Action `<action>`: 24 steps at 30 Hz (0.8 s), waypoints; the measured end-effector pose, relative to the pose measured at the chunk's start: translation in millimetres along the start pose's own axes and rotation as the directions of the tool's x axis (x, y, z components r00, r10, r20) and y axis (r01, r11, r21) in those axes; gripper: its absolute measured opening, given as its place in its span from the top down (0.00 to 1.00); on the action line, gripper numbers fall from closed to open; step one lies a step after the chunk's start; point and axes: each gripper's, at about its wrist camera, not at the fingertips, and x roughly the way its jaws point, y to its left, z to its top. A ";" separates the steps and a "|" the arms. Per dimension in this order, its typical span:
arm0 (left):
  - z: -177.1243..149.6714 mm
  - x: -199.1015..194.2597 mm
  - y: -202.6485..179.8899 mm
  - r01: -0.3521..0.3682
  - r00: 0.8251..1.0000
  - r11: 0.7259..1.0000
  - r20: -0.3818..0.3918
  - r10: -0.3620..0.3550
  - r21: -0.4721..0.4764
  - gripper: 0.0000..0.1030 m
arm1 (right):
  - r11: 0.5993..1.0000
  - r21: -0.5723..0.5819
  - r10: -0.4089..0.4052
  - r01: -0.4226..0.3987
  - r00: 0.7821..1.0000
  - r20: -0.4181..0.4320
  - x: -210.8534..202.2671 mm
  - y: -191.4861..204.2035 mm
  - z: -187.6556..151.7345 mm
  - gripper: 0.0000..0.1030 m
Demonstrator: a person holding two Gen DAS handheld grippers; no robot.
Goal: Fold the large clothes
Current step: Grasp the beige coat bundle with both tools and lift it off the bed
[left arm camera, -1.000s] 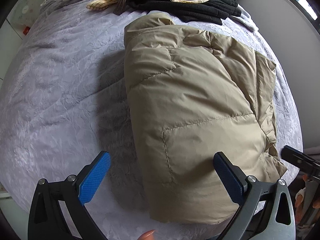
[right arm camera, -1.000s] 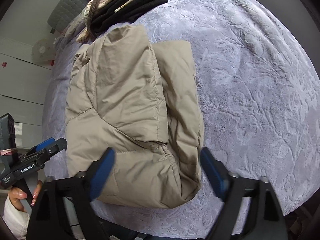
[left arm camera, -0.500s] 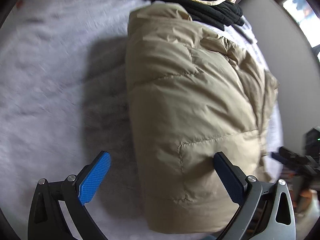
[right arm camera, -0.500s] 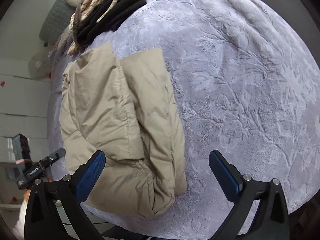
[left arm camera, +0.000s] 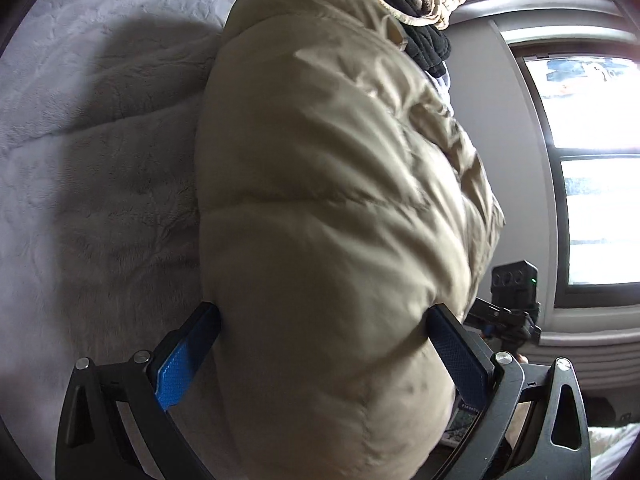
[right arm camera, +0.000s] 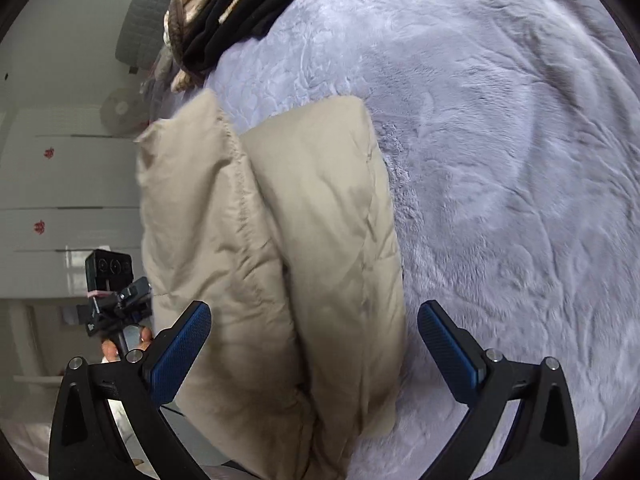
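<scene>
Lavender plush bedding (right arm camera: 500, 160) carries the jacket (right arm camera: 280, 240), a tan puffer folded into a thick bundle at the near edge of the bed, with a pile of dark and cream clothes (right arm camera: 232, 12) beyond its far end. It looks light, soft and springy, its shell probably slick, so a fold will likely puff open unless pressed; the stitched seams and the near hem seem the best places to pinch. Both tongs stand wide open and grip nothing: the left gripper (left arm camera: 320, 344) straddles the bundle's near end, its blue pads against or just beside the sides, while the right gripper (right arm camera: 314, 332) frames the hem, apparently above it. Only the right view shows the two layered flaps and the cupboards (right arm camera: 60, 208); only the left shows the window (left arm camera: 592, 168) and the bundle's rounded bulk.
</scene>
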 end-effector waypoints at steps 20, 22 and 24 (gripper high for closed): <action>9.2 47.0 1.7 0.097 0.995 0.994 -0.023 -0.098 -0.045 0.10 | 0.969 0.113 0.229 -0.220 0.971 -0.071 74.2 2.0 32.0 0.16; 8.1 41.8 -6.3 0.093 0.996 0.995 -0.006 -0.093 -0.036 0.14 | 0.966 0.111 0.241 -0.234 0.969 -0.051 66.8 6.3 28.3 0.28; 5.7 36.6 -17.1 0.089 0.996 0.996 0.009 -0.089 -0.012 0.15 | 0.963 0.108 0.254 -0.249 0.967 -0.037 61.2 11.4 24.8 0.41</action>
